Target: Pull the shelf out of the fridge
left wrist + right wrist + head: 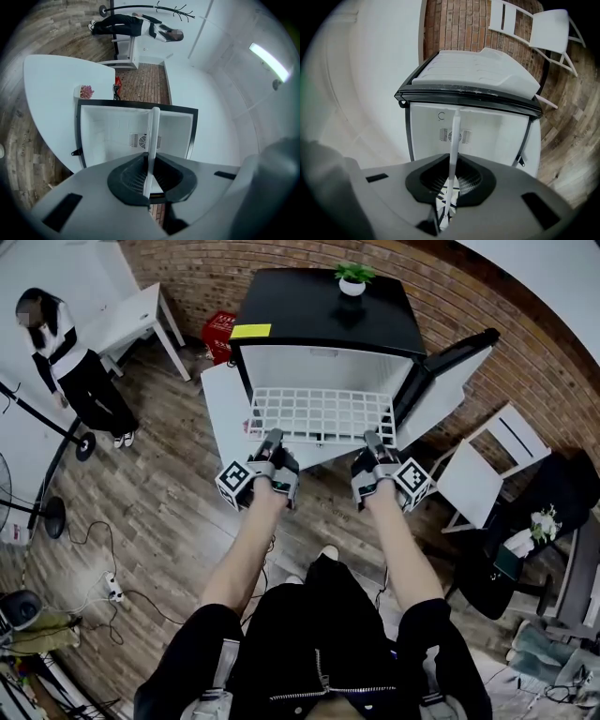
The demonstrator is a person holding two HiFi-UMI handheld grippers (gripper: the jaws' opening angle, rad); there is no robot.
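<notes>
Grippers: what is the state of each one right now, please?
Left gripper: shut on the front edge of the shelf.
Right gripper: shut on the same edge of the shelf.

No legible text; yellow sticker [250, 331] on fridge [314, 301] top, print too small.

Shelf [322, 415] front edge partly hidden under left gripper [273, 438], right gripper [372, 440]
</notes>
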